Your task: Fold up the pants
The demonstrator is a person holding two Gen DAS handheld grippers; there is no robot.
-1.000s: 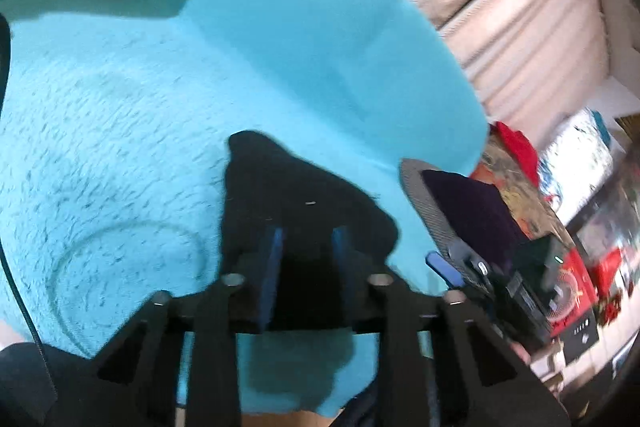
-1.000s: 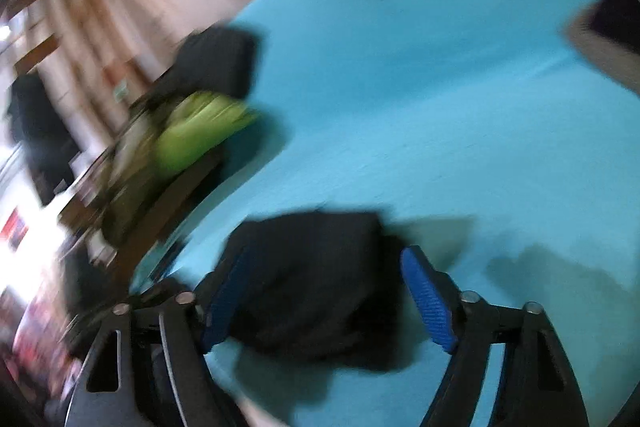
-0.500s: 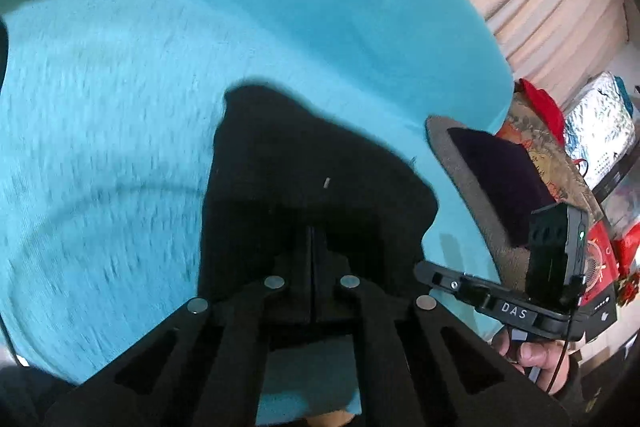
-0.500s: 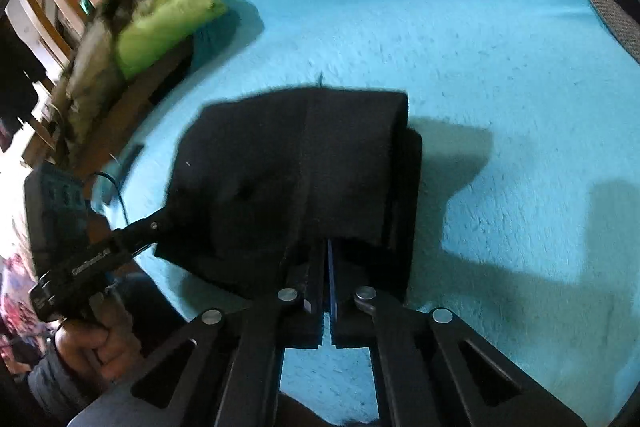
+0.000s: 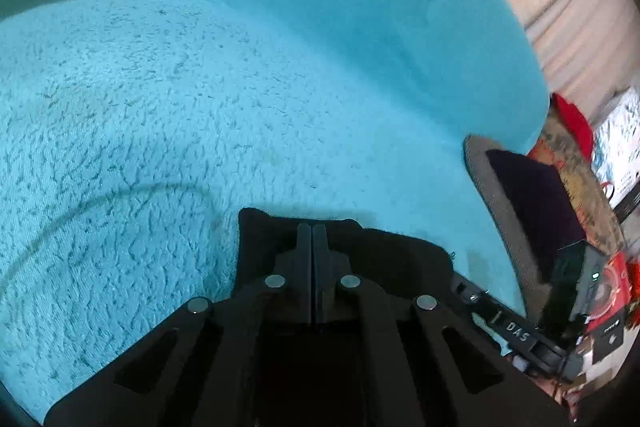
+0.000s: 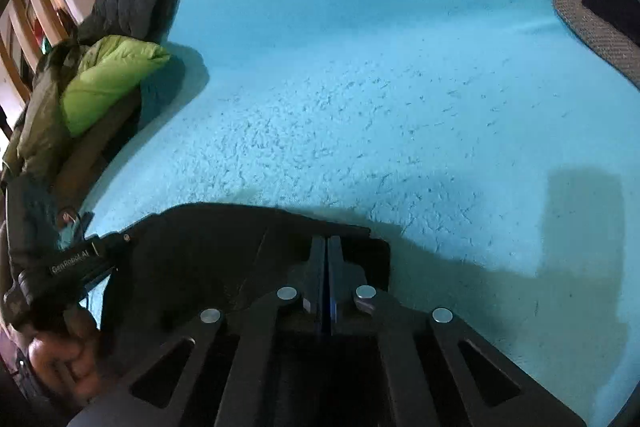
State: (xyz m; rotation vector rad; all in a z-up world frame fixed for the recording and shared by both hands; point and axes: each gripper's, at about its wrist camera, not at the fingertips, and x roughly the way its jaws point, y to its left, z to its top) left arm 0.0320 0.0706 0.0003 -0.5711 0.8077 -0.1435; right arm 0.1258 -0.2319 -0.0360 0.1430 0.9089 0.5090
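Both sets of my fingers are pressed together, left fingers point(image 5: 311, 227) and right fingers point(image 6: 328, 241), each lying over the black pants point(image 6: 208, 259); whether cloth is caught between them I cannot tell. The pants lie bunched at six o'clock on the turquoise blanket point(image 5: 200, 99). I judge the fold is nearly finished; next calls for smoothing the bundle flat. A green pillow point(image 6: 108, 79) sits at nine o'clock.

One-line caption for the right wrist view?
Right gripper shut on folded black pants lying on a turquoise blanket.
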